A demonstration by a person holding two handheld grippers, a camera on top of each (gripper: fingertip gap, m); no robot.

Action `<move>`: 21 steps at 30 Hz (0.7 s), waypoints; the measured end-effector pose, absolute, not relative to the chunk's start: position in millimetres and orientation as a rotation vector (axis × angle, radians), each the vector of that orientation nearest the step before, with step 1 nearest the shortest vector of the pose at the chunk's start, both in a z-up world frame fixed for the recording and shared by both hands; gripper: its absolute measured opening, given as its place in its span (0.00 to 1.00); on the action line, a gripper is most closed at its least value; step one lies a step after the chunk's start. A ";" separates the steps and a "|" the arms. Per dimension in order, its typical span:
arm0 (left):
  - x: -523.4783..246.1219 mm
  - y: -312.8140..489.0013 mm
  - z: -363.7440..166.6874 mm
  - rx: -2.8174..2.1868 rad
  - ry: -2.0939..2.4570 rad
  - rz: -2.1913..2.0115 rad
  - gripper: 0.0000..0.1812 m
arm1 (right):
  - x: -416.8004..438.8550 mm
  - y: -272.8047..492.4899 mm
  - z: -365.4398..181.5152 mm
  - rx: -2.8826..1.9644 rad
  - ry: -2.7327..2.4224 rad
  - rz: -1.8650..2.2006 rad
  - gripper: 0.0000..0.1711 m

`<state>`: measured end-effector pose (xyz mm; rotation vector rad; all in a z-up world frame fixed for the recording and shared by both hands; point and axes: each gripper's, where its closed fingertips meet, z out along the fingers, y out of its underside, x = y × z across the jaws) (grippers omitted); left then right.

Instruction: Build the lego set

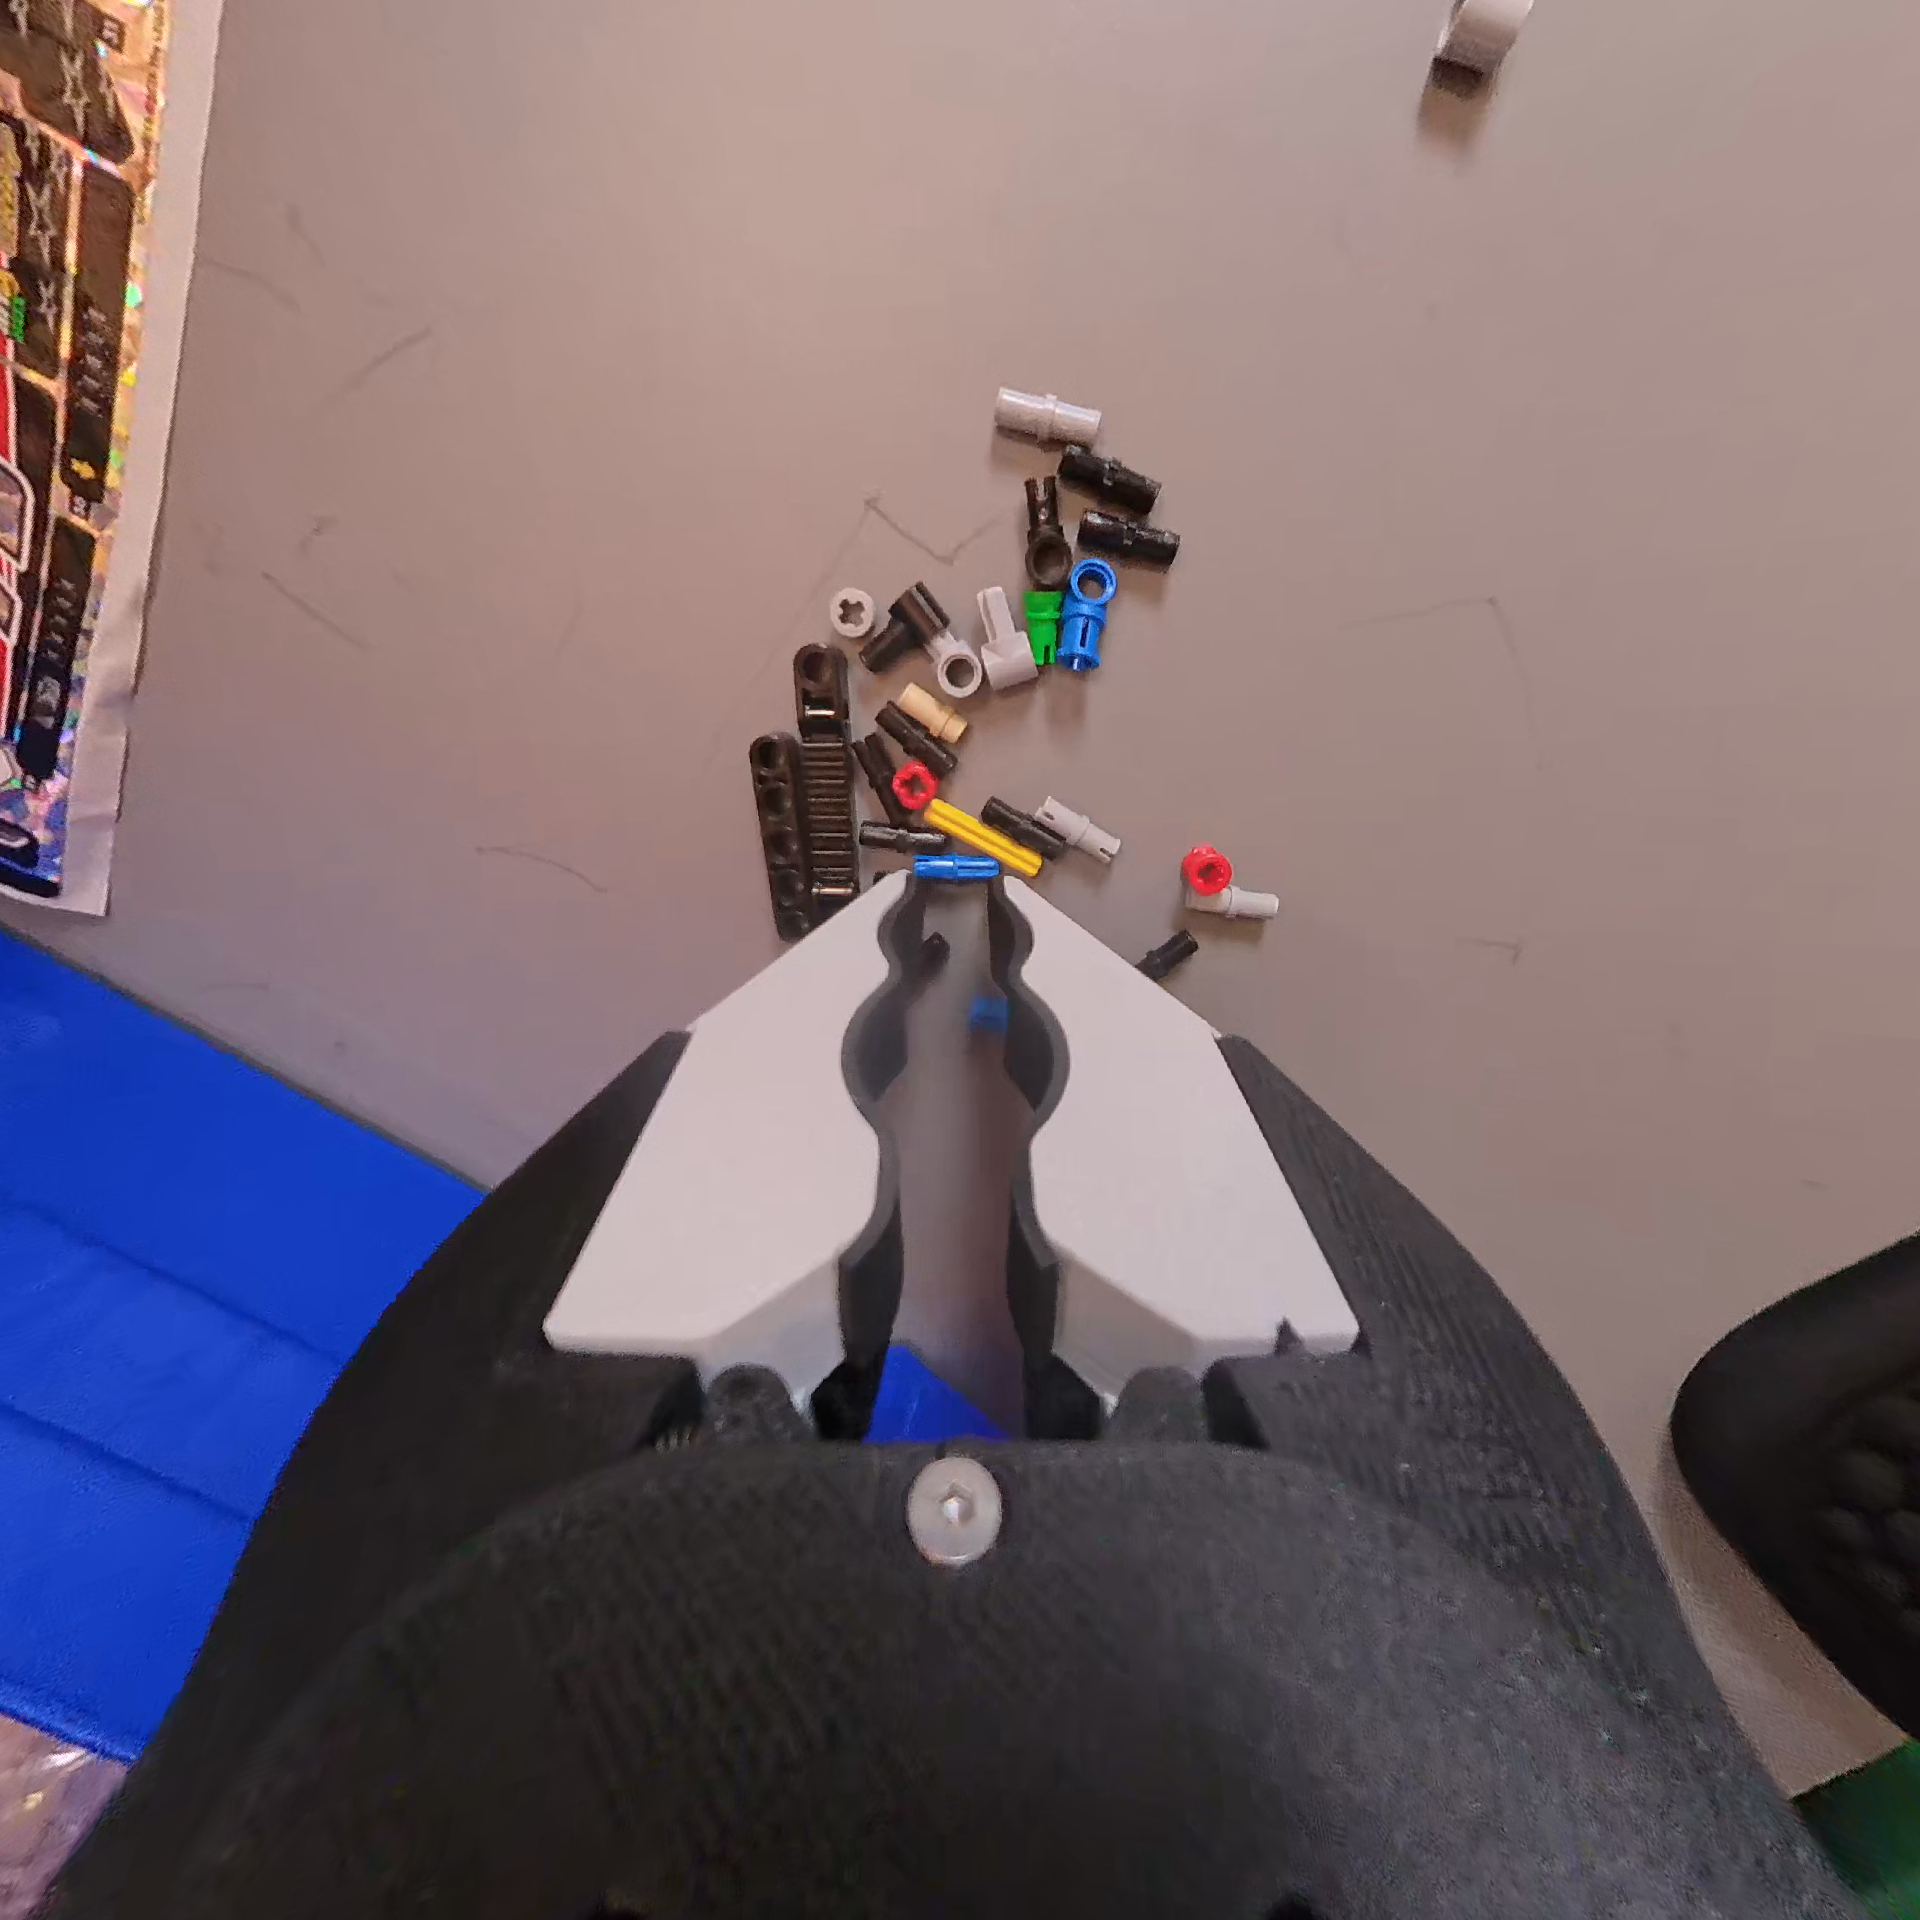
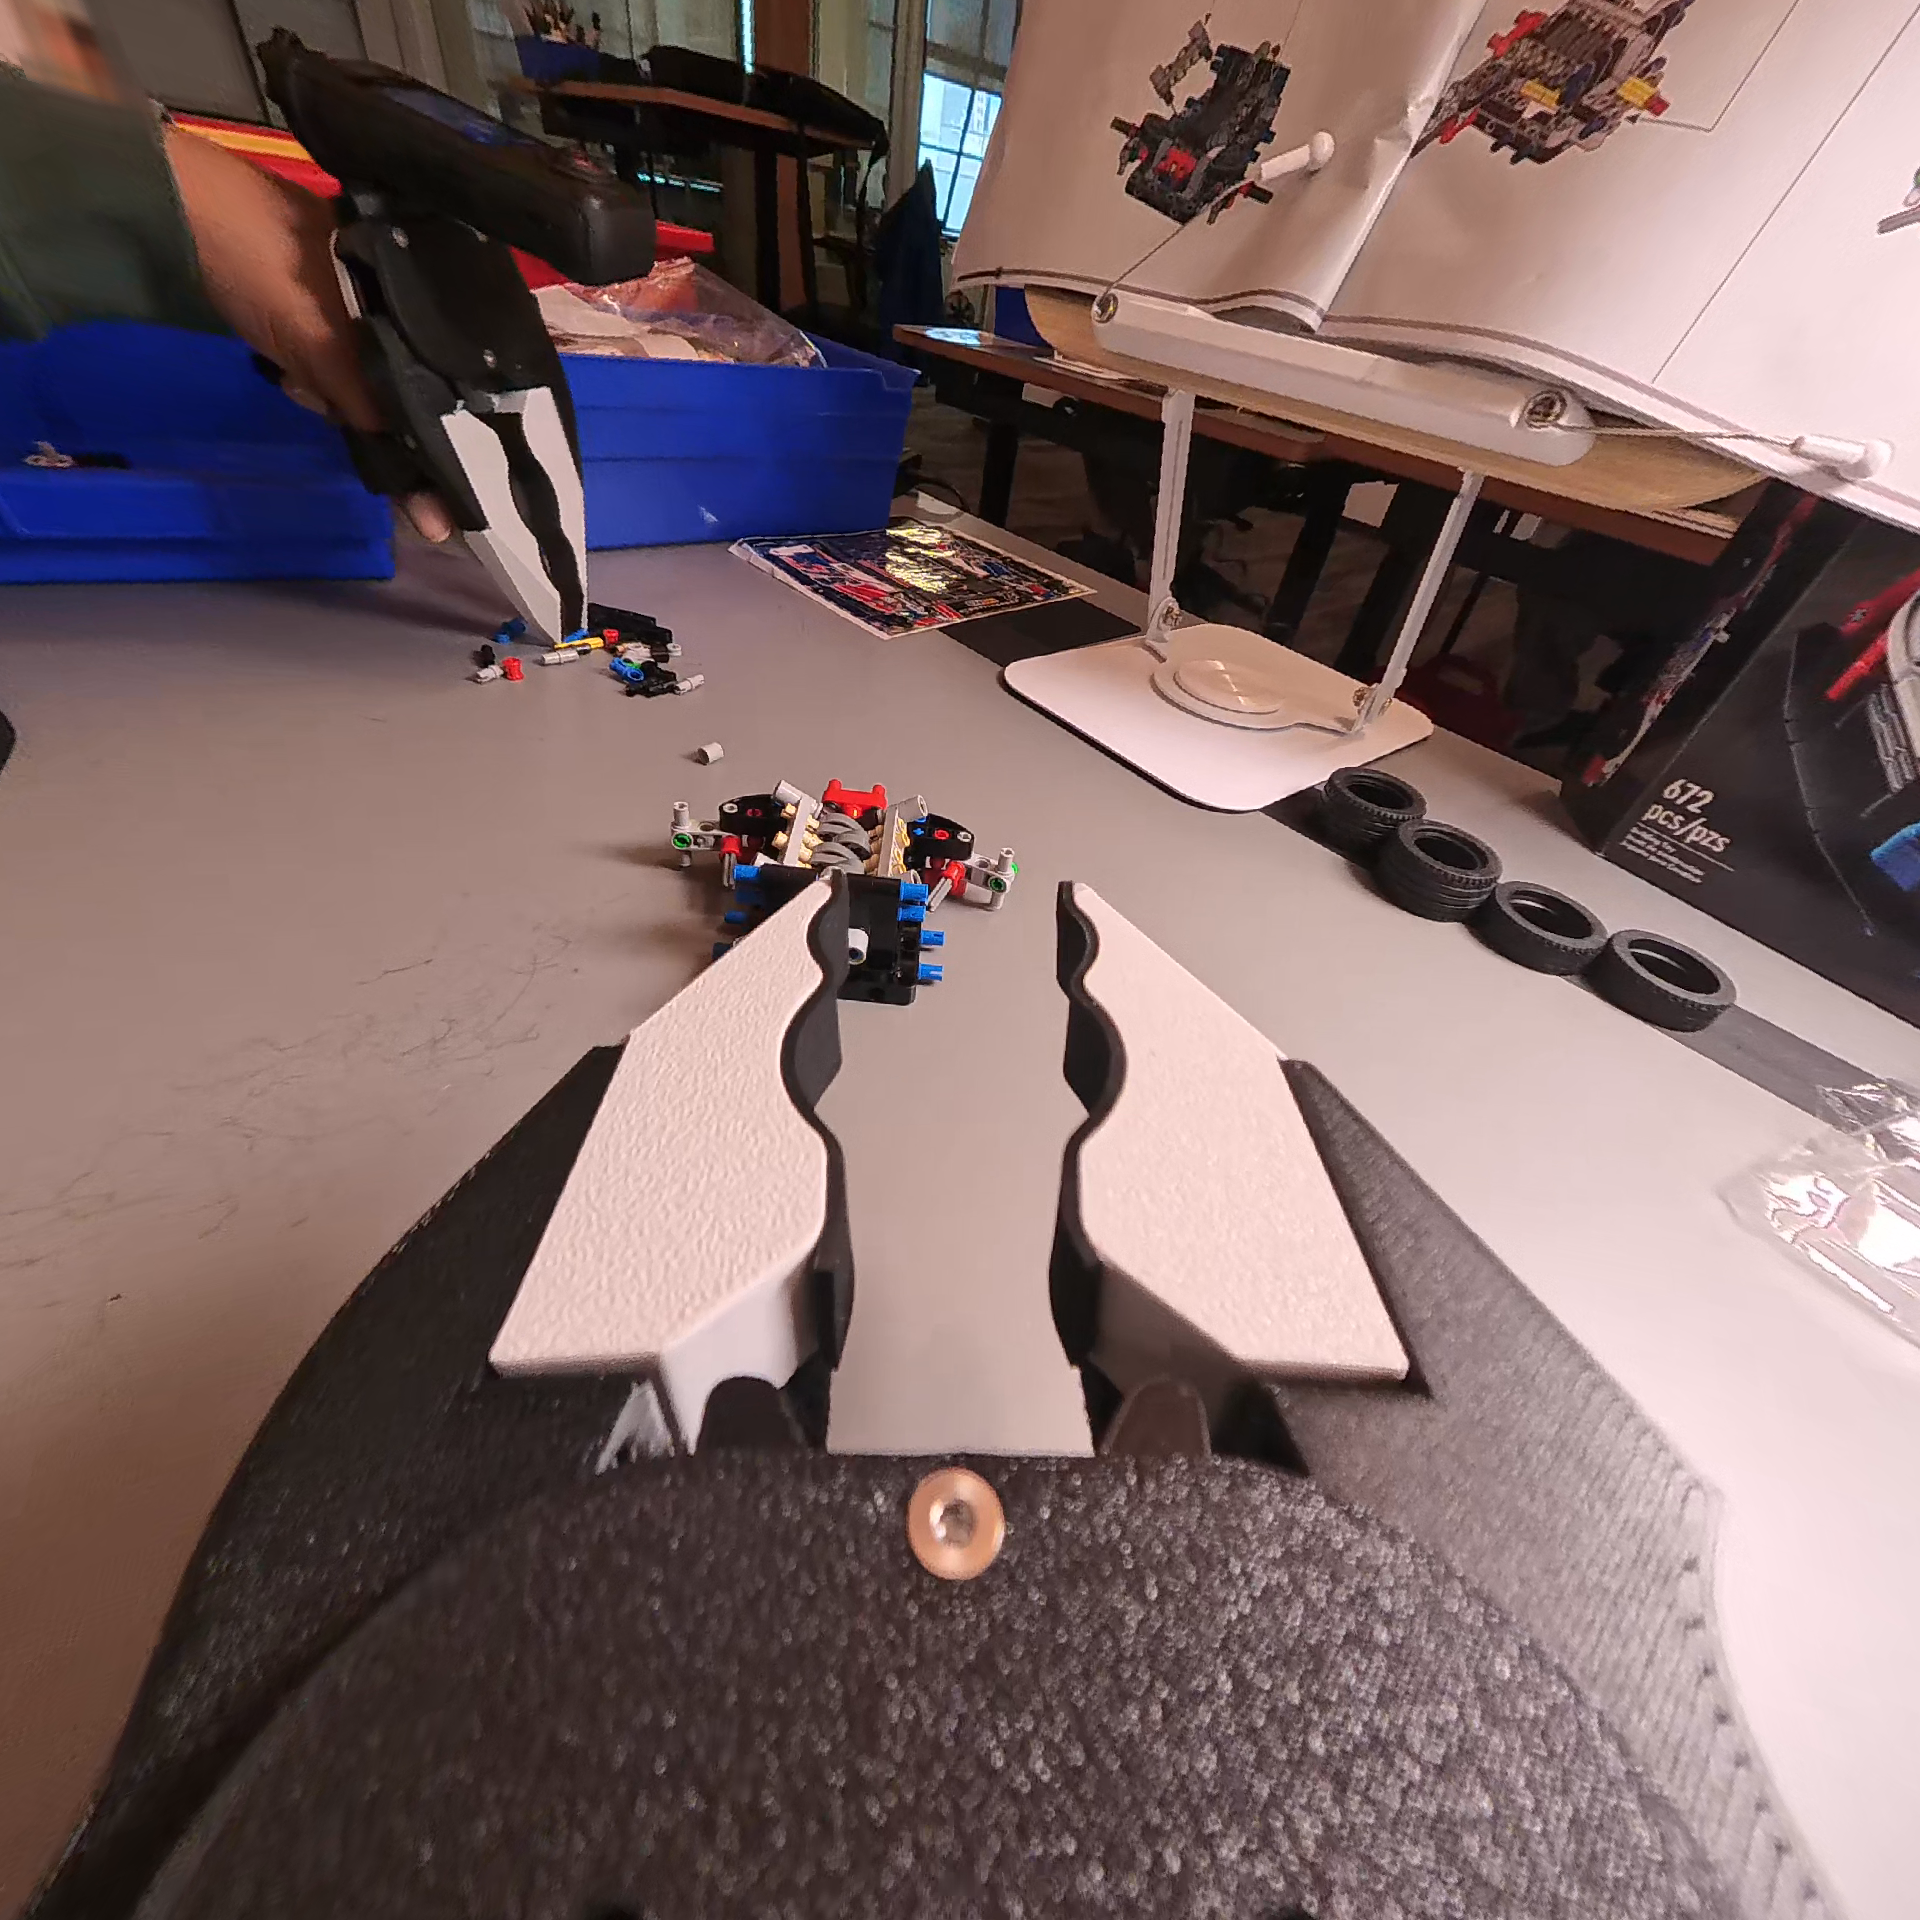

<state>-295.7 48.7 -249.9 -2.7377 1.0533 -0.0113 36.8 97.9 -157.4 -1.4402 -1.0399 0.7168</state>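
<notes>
A pile of small loose lego pins and connectors [image 1: 977, 675] lies on the grey table. My left gripper [image 1: 954, 881] points down at the near edge of the pile, its tips closed on a blue pin [image 1: 954, 868] that spans between them. The right wrist view shows this gripper [image 2: 569, 623] far left, tip down in the pile [image 2: 613, 655], held by a hand. A partly built lego assembly [image 2: 842, 852] in black, grey, red and blue sits mid-table. My right gripper [image 2: 945, 894] is open and empty, its left fingertip over the assembly's near end.
Blue bins [image 2: 727, 436] stand at the back left, with a sticker sheet [image 2: 914, 577] beside them. An instruction booklet [image 2: 1455, 156] rests on a white stand [image 2: 1216, 717]. Several black tyres [image 2: 1527, 914], the set's box [image 2: 1766, 748] and a plastic bag [image 2: 1849, 1195] lie to the right. A lone grey piece [image 2: 710, 753] lies between pile and assembly.
</notes>
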 end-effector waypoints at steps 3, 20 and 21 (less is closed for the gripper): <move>-295.8 49.3 -249.8 -2.739 1.087 -0.013 0.08 | 36.6 97.7 -158.2 -1.442 -1.044 0.716 0.23; -292.4 46.4 -244.7 -2.747 1.077 -0.049 0.08 | 36.8 97.5 -158.8 -1.444 -1.052 0.716 0.23; -288.8 46.1 -238.9 -2.721 1.064 -0.057 0.08 | 37.0 97.5 -158.2 -1.442 -1.050 0.715 0.23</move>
